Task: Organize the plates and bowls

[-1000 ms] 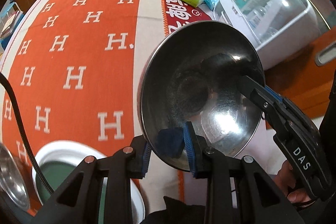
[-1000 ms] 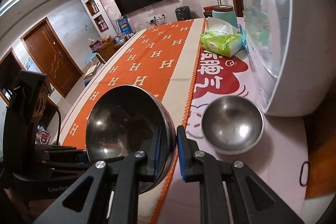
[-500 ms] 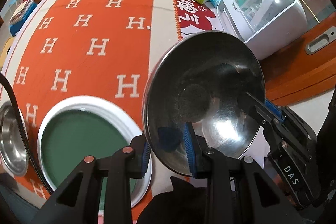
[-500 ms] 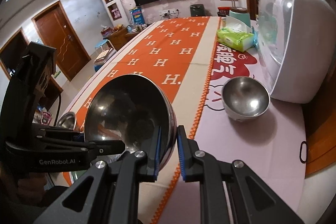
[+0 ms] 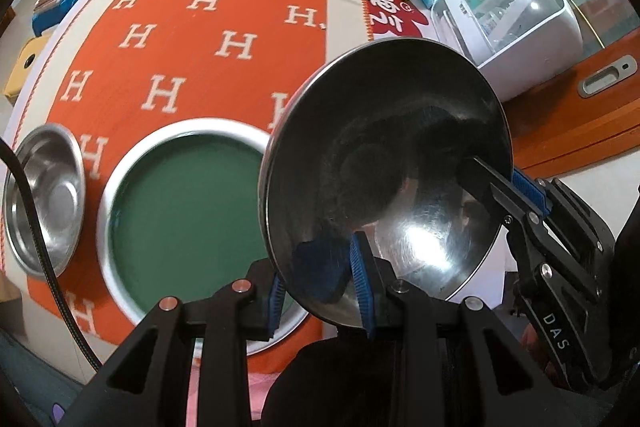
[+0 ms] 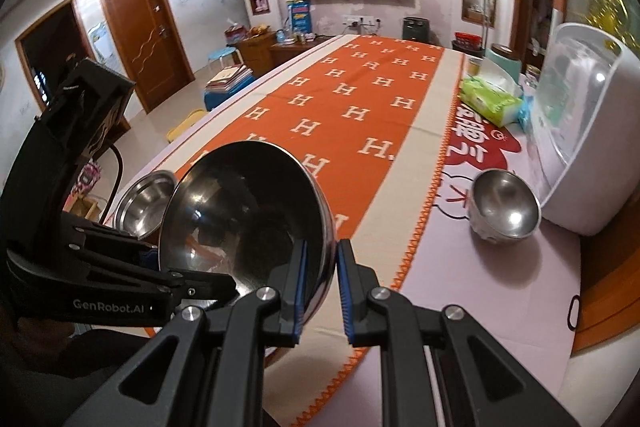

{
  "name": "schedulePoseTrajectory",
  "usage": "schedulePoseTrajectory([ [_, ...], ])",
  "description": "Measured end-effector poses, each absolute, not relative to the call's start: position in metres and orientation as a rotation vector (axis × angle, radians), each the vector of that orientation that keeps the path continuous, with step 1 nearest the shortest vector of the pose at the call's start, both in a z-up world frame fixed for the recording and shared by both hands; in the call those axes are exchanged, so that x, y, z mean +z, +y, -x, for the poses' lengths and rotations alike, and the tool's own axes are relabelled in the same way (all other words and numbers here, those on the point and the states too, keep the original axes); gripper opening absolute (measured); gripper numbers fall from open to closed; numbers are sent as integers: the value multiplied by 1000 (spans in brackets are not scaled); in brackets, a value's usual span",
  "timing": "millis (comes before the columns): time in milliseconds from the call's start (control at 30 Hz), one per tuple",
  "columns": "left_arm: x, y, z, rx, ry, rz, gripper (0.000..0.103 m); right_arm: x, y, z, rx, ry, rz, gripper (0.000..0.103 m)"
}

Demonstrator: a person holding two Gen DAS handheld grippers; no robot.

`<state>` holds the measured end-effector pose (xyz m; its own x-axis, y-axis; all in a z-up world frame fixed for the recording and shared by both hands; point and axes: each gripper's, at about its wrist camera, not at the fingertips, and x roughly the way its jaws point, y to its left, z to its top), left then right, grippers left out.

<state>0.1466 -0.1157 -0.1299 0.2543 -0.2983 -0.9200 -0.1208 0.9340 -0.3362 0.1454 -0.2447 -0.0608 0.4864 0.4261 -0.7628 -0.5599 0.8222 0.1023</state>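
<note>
Clearly the large steel bowl (image 5: 384, 163) hangs in the air, tilted on edge, pinched at two places on its rim — the left gripper (image 5: 320, 287) clamps the near edge and the right gripper (image 6: 322, 287) clamps the opposite one, each with one blue-padded finger inside the bowl and one outside. Just below and to the left of the bowl lies the green plate with a white rim (image 5: 180, 211), flat on the orange H-patterned cloth (image 5: 200, 27) of the tabletop, with a shallow steel dish (image 5: 44, 203) beside it at the left edge. A smaller steel bowl (image 6: 506, 205) stands well apart on the right, near the white appliance (image 6: 580, 131). My judgement: the left side is nearer the plate, so a set-down there would swing the bowl leftward and level its rim. Polished metal is slippery — the thin rim could slide between pads.
</note>
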Motion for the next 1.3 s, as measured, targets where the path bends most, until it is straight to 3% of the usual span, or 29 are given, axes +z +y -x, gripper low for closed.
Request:
schedulePoseTrajectory([
  [1300,-154,114,-109,-123,1446,248,29,-97,-24,-105,594,965,83,15],
])
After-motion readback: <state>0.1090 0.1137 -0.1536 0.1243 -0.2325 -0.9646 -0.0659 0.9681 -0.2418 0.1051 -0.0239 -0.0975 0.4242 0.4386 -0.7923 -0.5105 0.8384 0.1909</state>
